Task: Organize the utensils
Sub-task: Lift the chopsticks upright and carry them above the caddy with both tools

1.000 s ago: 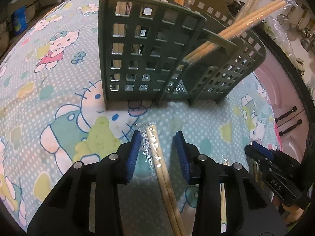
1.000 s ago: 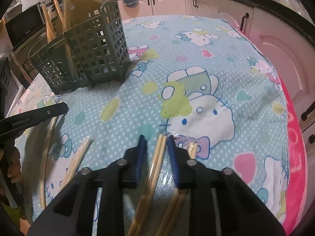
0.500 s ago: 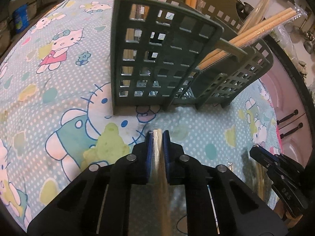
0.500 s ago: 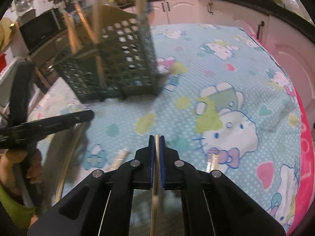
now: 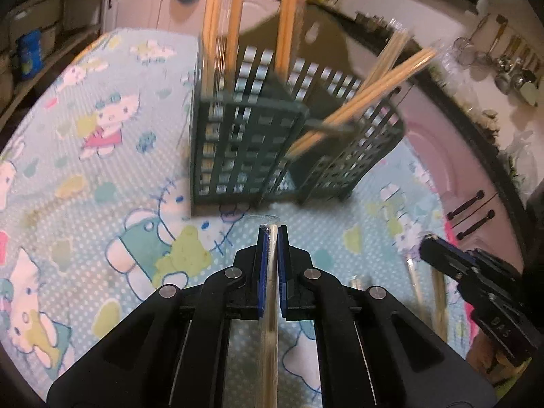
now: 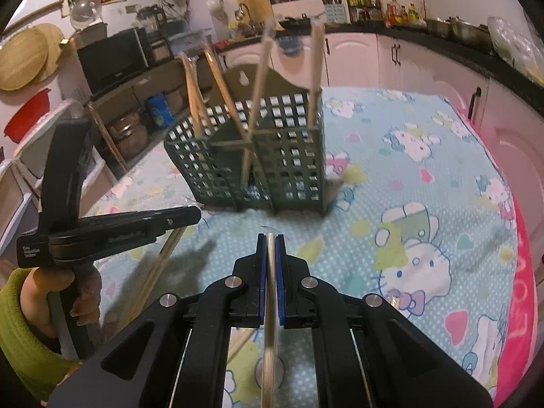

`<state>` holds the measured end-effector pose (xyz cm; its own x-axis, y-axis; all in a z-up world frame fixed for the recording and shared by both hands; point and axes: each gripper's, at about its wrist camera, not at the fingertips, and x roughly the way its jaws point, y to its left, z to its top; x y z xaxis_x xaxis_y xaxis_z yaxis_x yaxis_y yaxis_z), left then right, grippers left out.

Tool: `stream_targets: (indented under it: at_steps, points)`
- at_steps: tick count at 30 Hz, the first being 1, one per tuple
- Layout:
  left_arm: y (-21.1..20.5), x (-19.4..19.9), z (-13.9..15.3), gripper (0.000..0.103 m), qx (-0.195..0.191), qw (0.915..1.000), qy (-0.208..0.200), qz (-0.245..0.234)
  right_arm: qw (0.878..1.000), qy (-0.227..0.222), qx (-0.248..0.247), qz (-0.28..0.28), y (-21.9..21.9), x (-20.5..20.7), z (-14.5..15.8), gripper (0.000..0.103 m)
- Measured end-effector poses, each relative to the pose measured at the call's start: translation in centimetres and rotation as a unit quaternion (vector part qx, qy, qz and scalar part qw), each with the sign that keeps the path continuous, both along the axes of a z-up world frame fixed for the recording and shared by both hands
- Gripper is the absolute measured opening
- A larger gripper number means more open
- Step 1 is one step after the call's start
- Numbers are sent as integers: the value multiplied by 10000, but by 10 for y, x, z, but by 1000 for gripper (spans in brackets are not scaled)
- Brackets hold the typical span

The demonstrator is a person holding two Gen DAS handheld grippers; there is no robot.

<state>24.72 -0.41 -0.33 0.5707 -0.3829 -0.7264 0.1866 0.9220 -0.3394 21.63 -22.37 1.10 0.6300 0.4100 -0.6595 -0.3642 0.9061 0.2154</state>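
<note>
Left wrist: left gripper [image 5: 271, 234] pinches a wrapped chopstick pair [image 5: 268, 323], raised over the tablecloth [image 5: 85, 183], facing the green holder [image 5: 248, 149].

Right wrist: right gripper [image 6: 271, 243] pinches another chopstick pair [image 6: 270, 306]; holder [image 6: 258, 163] ahead; loose chopsticks [image 6: 153, 275] lie left.

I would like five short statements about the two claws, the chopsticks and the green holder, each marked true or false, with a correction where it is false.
1. The left claw is shut on a wrapped chopstick pair. True.
2. The right claw is open and holds nothing. False: it is shut on a chopstick pair.
3. The green utensil holder stands upright on the Hello Kitty cloth. True.
4. The holder has no chopsticks in it. False: several chopsticks stick out of its top.
5. More chopsticks lie on the cloth near the left claw. True.
</note>
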Motion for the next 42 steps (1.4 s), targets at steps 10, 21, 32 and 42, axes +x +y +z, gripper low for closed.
stream_targets:
  at_steps: [10, 21, 32, 42]
  points:
    - [7, -9, 59, 1, -63, 9972, -738, 93, 9985, -508, 6, 184, 11, -5, 34, 5]
    - [-6, 7, 97, 1, -52, 9923, -1230, 131, 9935, -1131, 96, 79, 13, 12, 71, 5]
    - [-6, 35, 126, 1, -29, 9867, -1612, 218, 9841, -1765, 178, -5, 16, 40, 102, 5]
    - [-7, 66, 153, 1, -67, 9765, -2102, 471, 9707, -2388, 221, -170, 17, 73, 132, 5]
